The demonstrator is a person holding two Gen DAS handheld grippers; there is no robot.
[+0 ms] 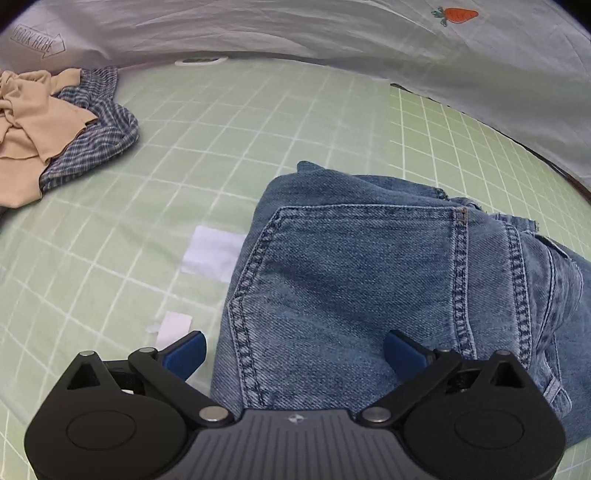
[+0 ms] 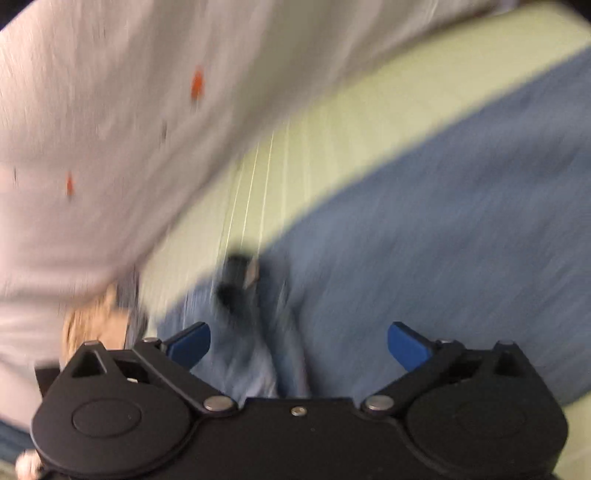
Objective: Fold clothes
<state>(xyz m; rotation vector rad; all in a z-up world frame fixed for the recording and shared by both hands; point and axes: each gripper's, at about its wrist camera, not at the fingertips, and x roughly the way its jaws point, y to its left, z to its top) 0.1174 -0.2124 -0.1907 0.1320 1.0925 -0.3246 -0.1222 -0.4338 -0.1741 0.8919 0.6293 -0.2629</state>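
Left wrist view: left gripper (image 1: 295,352) hung with fingers spread wide, empty, over folded jeans (image 1: 369,280) lying on the green grid sheet (image 1: 221,147). Right gripper (image 2: 299,345) likewise spread, empty, above blurred denim.

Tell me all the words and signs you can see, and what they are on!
"LOOK HERE", inside an arrow outline, printed on the white sheet.
A carrot picture on the same sheet has no words.
The jeans show no readable label.
The right wrist view is too blurred to read.
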